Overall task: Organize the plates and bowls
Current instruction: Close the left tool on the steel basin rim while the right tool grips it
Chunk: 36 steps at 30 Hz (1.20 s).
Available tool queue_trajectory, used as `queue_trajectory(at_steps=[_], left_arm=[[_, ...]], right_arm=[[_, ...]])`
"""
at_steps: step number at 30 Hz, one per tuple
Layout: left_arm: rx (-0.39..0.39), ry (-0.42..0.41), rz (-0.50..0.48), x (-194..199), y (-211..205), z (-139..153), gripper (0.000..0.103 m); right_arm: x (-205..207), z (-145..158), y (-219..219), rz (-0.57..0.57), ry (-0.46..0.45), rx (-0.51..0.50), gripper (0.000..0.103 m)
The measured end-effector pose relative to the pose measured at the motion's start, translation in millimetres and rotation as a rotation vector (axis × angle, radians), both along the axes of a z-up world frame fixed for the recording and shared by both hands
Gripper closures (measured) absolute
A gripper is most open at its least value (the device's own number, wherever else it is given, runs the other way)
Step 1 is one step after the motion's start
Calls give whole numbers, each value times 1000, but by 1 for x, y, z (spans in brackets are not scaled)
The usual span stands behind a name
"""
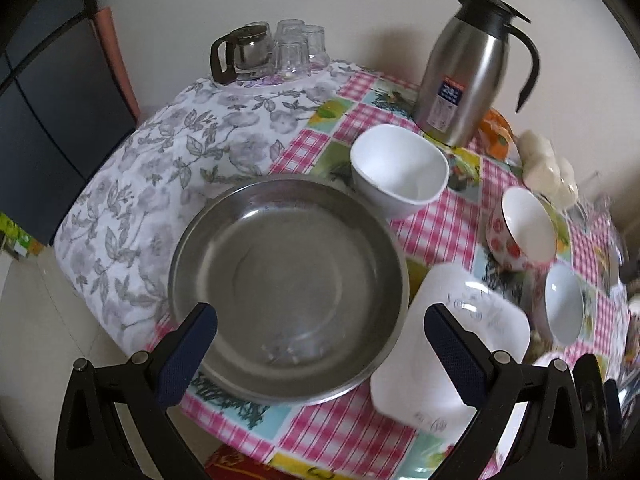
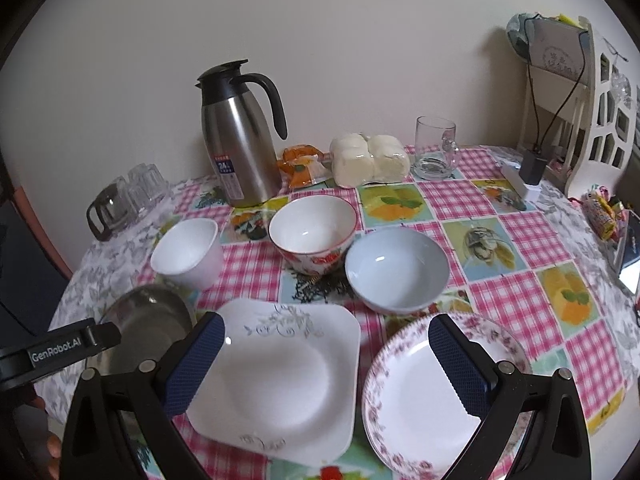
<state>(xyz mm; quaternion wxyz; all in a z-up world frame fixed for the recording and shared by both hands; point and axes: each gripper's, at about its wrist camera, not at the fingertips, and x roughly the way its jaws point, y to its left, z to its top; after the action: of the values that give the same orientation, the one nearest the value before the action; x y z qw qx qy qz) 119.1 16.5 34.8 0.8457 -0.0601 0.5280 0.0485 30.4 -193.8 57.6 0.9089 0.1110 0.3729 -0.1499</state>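
**A:** What does the surface look like?

**B:** A round table point(image 2: 520, 240) under a pink-checked cloth with fruit squares; a grey floral cloth point(image 1: 160, 168) covers its left part. It stands against a plain cream wall point(image 2: 360, 40), with a white openwork shelf unit point(image 2: 600, 120) at the right.

**A:** And the dishes?

**B:** 3 bowls in a row: a white square bowl point(image 2: 186, 254), a strawberry bowl point(image 2: 313, 232), a pale blue bowl point(image 2: 396, 270). Nearer the cameras sit a steel plate point(image 1: 288, 284), a white square plate point(image 2: 280, 376) just beside it, and a floral-rimmed plate point(image 2: 420, 400) on the right.

**A:** The claws?

**B:** The left gripper point(image 1: 320, 344) is spread wide above the steel plate, holding nothing. The right gripper point(image 2: 326, 364) is likewise released, hanging over the 2 white plates.

**A:** Behind them?

**B:** A steel thermos jug point(image 2: 240, 140), wrapped buns point(image 2: 370, 160), a glass mug point(image 2: 434, 148), and upturned glasses point(image 1: 296, 48) beside a small glass pot point(image 1: 240, 54).
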Motion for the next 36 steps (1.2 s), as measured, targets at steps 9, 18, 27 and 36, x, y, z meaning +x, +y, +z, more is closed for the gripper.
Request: queue_trajectory(at_steps=[9, 18, 27, 36], left_arm=[[1, -20, 16, 22, 3, -23, 0], [-8, -89, 68, 32, 47, -22, 0], [-156, -67, 48, 28, 77, -27, 0], [-180, -35, 157, 27, 118, -41, 0]], right_arm=[[30, -12, -8, 12, 16, 11, 0], [47, -26, 5, 52, 47, 9, 0], [56, -42, 46, 146, 84, 12, 0], [63, -59, 61, 168, 113, 64, 0]])
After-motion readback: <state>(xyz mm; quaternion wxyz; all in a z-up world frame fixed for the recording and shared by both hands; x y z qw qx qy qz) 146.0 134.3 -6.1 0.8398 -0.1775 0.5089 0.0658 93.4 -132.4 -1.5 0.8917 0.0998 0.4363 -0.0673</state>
